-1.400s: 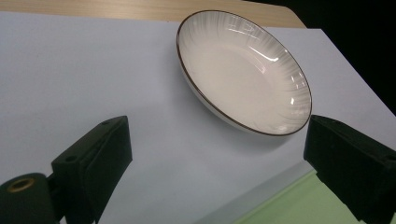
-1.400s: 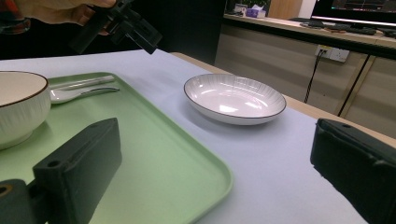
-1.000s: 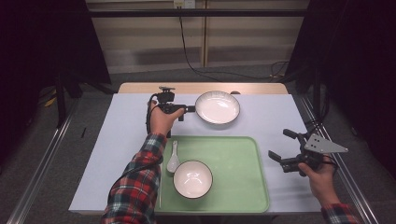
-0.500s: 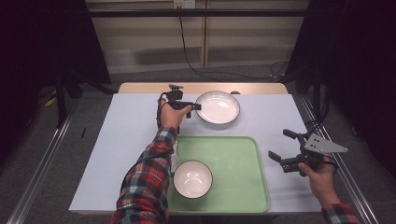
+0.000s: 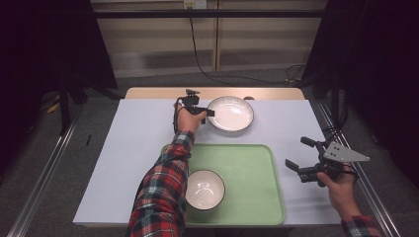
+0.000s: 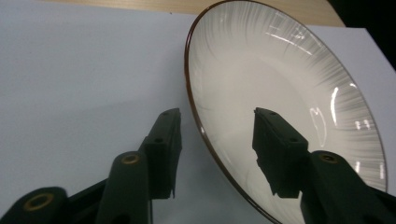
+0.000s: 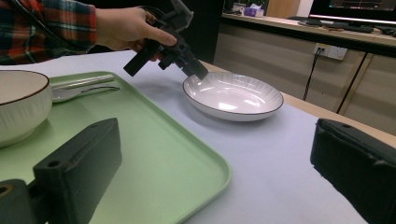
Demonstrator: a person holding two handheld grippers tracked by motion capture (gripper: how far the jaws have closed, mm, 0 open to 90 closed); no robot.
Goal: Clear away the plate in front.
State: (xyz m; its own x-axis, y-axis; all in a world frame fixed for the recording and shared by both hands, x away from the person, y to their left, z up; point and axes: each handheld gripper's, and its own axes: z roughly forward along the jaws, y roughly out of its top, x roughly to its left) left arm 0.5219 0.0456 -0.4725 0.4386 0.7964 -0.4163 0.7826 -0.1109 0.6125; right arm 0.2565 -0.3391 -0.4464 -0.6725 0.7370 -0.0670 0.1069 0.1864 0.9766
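Note:
A white ribbed plate (image 5: 230, 113) with a dark rim lies at the back of the table. My left gripper (image 5: 207, 112) is at its left edge. In the left gripper view the plate's rim (image 6: 205, 135) passes between the two jaws of the left gripper (image 6: 215, 116), one outside and one over the inside. The jaws have just been closing, but a gap still shows on both sides. The right gripper view shows the same gripper (image 7: 198, 72) tilted down onto the plate (image 7: 233, 95). My right gripper (image 5: 296, 152) stays open and empty at the table's right, beside the tray.
A green tray (image 5: 247, 163) sits at the front centre with a white bowl (image 5: 204, 189) in its near left corner. A spoon (image 7: 79, 93) lies on the tray behind the bowl (image 7: 18, 107). Bare white tabletop (image 5: 133, 148) stretches to the left.
My left hand has moved right and down to the plate's left rim, and its jaws have narrowed around the rim. The sleeve now covers the spoon. The right hand stayed put.

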